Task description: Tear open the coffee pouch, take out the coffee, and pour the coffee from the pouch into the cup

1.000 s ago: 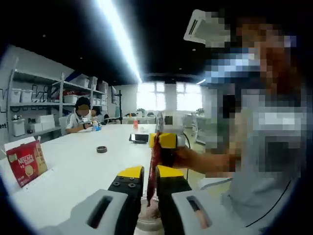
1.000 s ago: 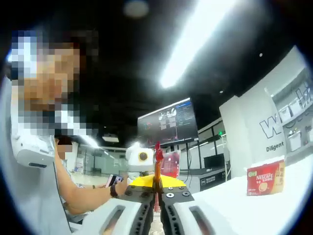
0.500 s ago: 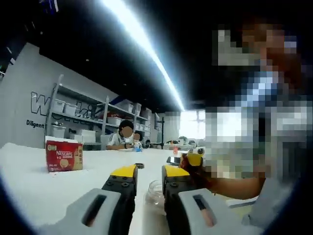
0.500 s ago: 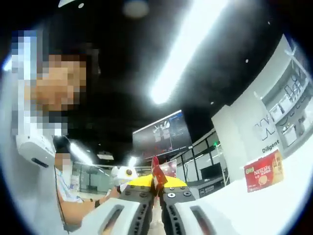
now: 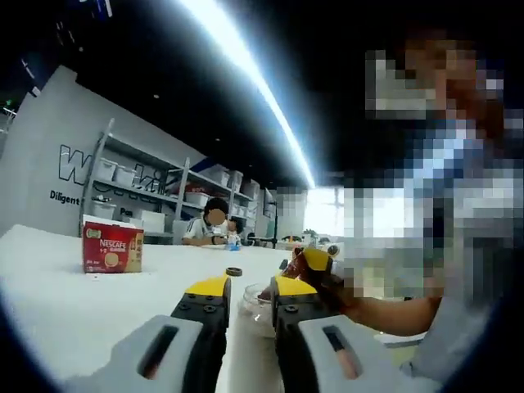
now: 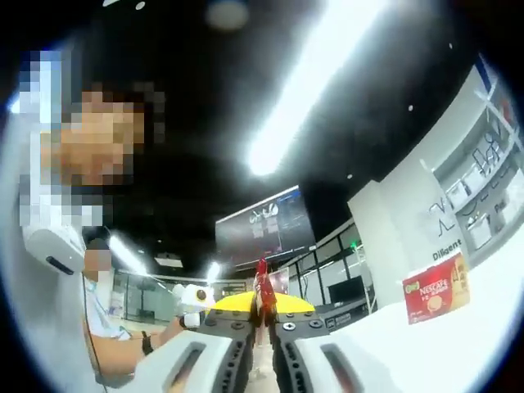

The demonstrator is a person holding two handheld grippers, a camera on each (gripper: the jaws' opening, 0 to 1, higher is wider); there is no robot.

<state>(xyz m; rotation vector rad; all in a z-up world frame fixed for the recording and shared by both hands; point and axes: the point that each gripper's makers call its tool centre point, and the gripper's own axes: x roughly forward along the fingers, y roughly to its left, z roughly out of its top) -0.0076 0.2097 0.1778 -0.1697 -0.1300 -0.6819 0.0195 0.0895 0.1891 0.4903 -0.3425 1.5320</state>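
Since a second ago my left gripper (image 5: 244, 296) let go and hangs empty over the cup (image 5: 256, 304), while my right gripper (image 6: 261, 315) clamps the pouch (image 6: 263, 282) upright for pouring.

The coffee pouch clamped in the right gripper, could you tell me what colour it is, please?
Red: the slim coffee pouch shows best in the right gripper view.

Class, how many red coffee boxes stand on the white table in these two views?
1: the same red coffee box stands on the white table, far left of the cup. Others may be hidden.
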